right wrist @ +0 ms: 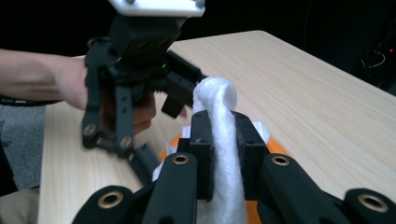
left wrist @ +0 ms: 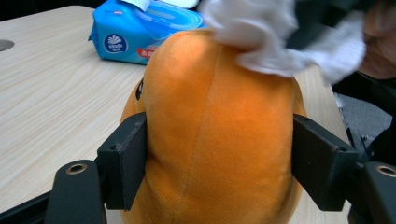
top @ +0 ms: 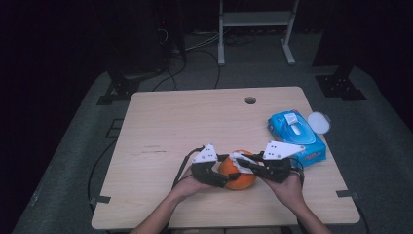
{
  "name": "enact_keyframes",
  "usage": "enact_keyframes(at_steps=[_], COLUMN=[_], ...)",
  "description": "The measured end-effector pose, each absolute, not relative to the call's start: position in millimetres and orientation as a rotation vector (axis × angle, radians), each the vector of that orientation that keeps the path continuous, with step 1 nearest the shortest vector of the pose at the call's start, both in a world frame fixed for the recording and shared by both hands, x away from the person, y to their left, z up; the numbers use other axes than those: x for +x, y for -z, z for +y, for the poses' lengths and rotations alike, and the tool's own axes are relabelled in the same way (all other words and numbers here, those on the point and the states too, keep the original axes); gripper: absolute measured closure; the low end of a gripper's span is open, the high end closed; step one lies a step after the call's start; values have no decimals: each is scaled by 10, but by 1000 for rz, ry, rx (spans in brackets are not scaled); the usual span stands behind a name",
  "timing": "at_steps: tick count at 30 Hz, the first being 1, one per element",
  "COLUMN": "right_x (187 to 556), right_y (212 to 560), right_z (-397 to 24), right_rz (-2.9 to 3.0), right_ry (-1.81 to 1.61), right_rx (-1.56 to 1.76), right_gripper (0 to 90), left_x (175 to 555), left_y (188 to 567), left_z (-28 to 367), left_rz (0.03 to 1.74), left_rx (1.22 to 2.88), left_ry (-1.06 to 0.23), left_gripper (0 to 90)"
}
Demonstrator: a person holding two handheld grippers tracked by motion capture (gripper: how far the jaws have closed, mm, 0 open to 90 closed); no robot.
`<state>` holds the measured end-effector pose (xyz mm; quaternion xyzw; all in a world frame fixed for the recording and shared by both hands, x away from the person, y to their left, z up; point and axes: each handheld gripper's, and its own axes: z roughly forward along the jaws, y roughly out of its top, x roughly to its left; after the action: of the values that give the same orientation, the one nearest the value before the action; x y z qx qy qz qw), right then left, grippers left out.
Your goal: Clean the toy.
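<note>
We see the left claw (top: 225, 176) clamped on the orange plush (left wrist: 219, 135), its axis unclear; the right claw (top: 243, 163) pinches a white wipe (right wrist: 219, 135) at the plush's 12 o'clock, hiding its top.

Your left gripper (left wrist: 219, 172) has its black jaws pressed against both sides of the orange plush toy (left wrist: 215, 130), squeezing it right up close. On top of the toy, a white wipe (left wrist: 275, 42) drapes over the upper right of it, blurred. Behind, a blue pack of wipes (left wrist: 135, 32) lies on the light wooden desk (left wrist: 51, 102), just beyond the toy.
</note>
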<state>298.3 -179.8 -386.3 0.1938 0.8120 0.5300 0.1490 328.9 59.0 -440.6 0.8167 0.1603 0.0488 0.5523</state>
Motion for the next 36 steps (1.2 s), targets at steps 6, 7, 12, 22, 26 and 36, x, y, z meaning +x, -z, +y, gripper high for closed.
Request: enact_keyframes(at_steps=[6, 7, 12, 22, 26, 36], right_x=[3126, 3161, 3195, 2974, 2897, 3117], right_y=[3829, 3838, 3868, 3951, 3911, 3829], right_z=[-1749, -1786, -1915, -2114, -2001, -1702], right_rz=[2322, 2318, 2299, 2286, 2308, 2344], right_ry=[-1505, -1503, -1498, -1496, -1504, -1475], right_rx=[556, 582, 632, 669, 611, 543], right_gripper=[798, 798, 798, 797, 797, 798], left_x=[3266, 3272, 3286, 3329, 3308, 3223], left_y=[4399, 4401, 4408, 4408, 4405, 4391], left_z=[578, 585, 598, 611, 571, 516], left_rz=[353, 355, 362, 420, 428, 339], left_rx=[1945, 1943, 1935, 1912, 1909, 1944], left_ry=[-126, -122, -112, -113, -120, -150], left_gripper=[262, 262, 262, 262, 262, 254])
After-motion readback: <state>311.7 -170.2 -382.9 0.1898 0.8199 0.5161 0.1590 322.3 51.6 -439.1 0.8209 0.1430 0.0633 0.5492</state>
